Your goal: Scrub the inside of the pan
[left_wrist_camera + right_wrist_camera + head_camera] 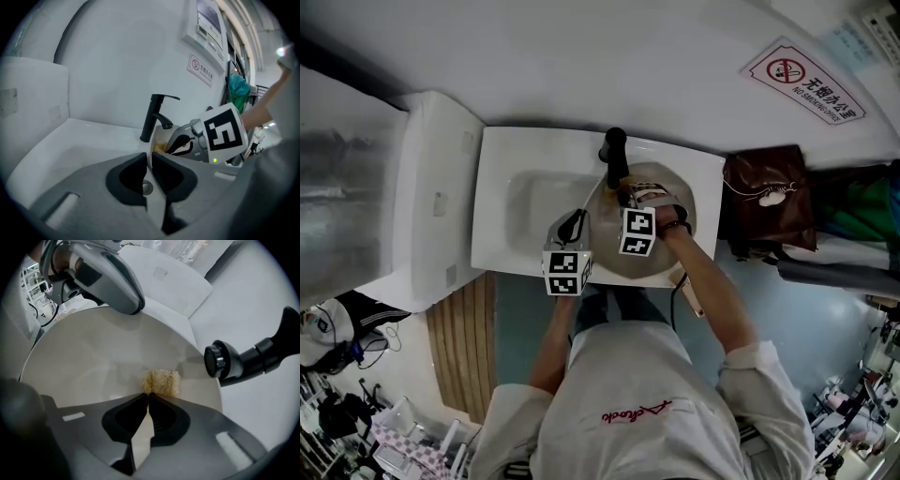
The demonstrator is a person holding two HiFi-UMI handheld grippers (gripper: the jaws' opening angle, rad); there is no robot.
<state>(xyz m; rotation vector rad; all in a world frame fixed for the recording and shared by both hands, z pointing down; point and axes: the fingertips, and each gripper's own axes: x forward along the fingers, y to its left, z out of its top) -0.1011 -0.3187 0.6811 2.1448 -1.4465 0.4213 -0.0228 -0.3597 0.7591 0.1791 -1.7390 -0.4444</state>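
Note:
A round pan (661, 265) with a cream inside lies tilted in the right half of the white sink (534, 202); its handle (689, 298) points toward me. My left gripper (581, 214) is shut on the pan's left rim (151, 151), which shows as a thin pale edge between the jaws of the left gripper (150, 159). My right gripper (148, 397) is shut on a small yellow scouring sponge (161, 382) and presses it on the pan's inner surface (93, 362) close under the tap. The left gripper (133, 308) shows at the pan's far rim.
A black tap (616, 155) stands at the sink's back edge, its spout (248, 357) just right of the sponge. A white cabinet (431, 206) adjoins the sink on the left. A brown bag (769, 197) sits to the right. A wooden slat mat (464, 347) lies on the floor.

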